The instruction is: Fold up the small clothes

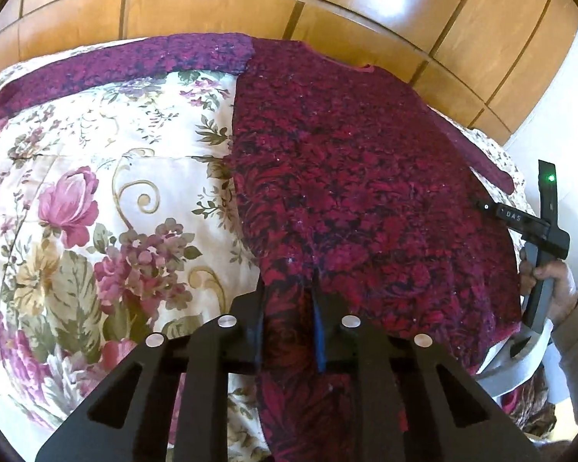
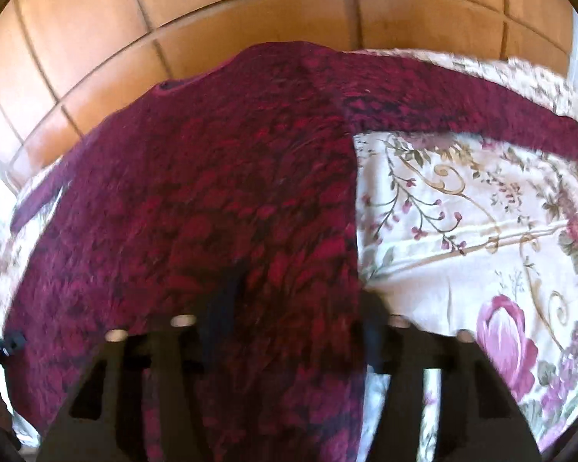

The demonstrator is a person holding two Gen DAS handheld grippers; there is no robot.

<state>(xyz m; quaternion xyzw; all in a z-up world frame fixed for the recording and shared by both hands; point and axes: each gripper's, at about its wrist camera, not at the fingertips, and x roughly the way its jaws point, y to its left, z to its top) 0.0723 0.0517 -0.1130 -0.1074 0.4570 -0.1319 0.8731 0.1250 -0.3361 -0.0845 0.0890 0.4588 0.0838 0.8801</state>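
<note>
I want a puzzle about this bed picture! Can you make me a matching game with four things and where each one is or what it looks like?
Things:
1. sweater
2. bedspread
3. wardrobe doors
4. left gripper

Descriptions:
A. glossy brown wood
B. cream with pink flowers
C. dark red and fuzzy, spread out flat
D. black, pinching the sweater's bottom edge

Pairs: 1-C, 2-B, 3-A, 4-D

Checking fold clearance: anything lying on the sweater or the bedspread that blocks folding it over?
Nothing visible. The sweater lies flat on the floral bedspread, sleeves spread, nothing on top. The left hand-held gripper has the hem between its fingers; the right hand-held gripper is at the hem too, but blurred.
</note>
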